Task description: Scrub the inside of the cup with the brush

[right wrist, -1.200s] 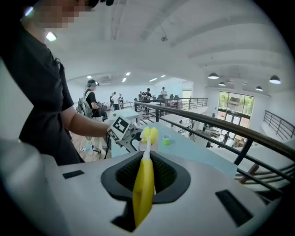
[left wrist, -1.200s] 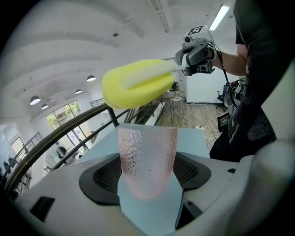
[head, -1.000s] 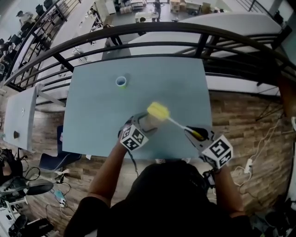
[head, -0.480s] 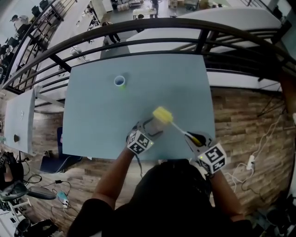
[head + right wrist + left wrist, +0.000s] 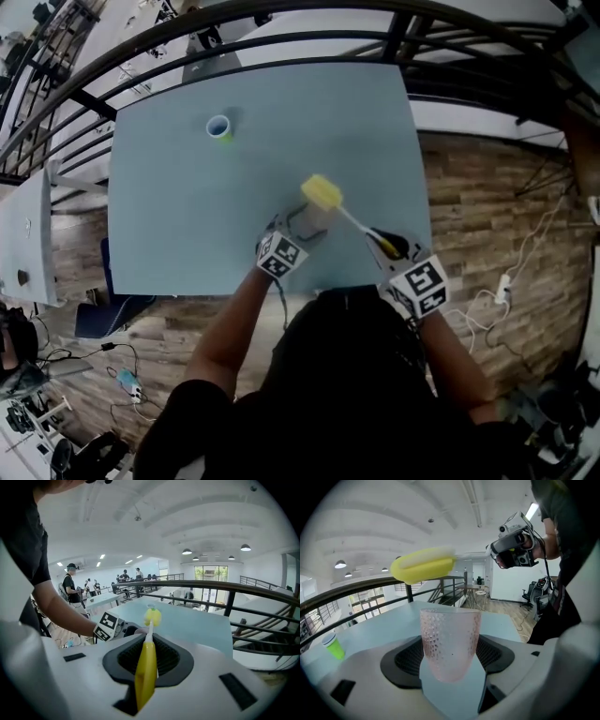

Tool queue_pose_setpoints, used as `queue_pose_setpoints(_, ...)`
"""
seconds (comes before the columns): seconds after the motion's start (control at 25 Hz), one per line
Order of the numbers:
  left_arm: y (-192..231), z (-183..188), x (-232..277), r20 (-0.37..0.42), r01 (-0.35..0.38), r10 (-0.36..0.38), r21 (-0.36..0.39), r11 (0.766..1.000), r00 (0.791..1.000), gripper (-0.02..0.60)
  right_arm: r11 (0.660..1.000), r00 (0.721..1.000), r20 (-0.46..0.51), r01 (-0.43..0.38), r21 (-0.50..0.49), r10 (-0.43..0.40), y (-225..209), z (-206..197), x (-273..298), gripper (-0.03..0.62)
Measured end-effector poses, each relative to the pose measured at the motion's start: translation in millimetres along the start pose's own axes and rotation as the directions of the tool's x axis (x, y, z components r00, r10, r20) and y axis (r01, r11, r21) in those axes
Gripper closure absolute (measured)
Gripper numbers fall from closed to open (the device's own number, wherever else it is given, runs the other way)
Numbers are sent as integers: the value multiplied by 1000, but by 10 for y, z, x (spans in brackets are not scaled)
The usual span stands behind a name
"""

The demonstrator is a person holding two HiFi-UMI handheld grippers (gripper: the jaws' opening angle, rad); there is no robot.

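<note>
Cup [image 5: 450,641] is clamped in my left gripper [image 5: 296,232], and my right gripper [image 5: 392,249] is closed on the brush [image 5: 146,667] handle. Overhead, the cup's barely visible.

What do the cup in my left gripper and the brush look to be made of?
Cup: pale pink and see-through, with a dimpled surface. It looks like textured glass or clear plastic, and the look does not settle which. Brush: glossy yellow handle, likely moulded plastic. Its yellow head looks matte and soft, probably sponge.
</note>
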State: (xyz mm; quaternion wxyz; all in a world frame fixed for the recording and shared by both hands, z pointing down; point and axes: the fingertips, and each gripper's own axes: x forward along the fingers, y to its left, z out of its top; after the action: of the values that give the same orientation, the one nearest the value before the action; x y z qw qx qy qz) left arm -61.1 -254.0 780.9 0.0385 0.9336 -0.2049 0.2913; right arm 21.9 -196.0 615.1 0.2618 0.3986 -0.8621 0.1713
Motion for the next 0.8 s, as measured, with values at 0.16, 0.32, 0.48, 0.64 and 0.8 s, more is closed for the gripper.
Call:
queue_pose_setpoints(0.16,92,-148,127,10,-61,61,-43,997,998,229,1000,1000,-8,6,5,-6,11,-52,31,551)
queue_pose_setpoints(0.32,182,-287,236,4,-94,95,-92,991,995,229,1000,1000,0,30,-7,-30,-35,-76,42,551)
queue_pose_setpoints(0.48,158,-285,288,30,-119,125,-142,983,992,227,999,999,-14,49,3,-49,-76,-85,-18,551)
queue_pose_setpoints(0.64,165,-295,321,24,-137,143,-165,977,989,227,999,999,-11,43,4,-43,-74,-98,-30,551)
queue_pose_setpoints(0.8,224,-455,350,12,-175,180,-176,969,984,227,999,999,-6,40,0,-40,-70,-90,0,551)
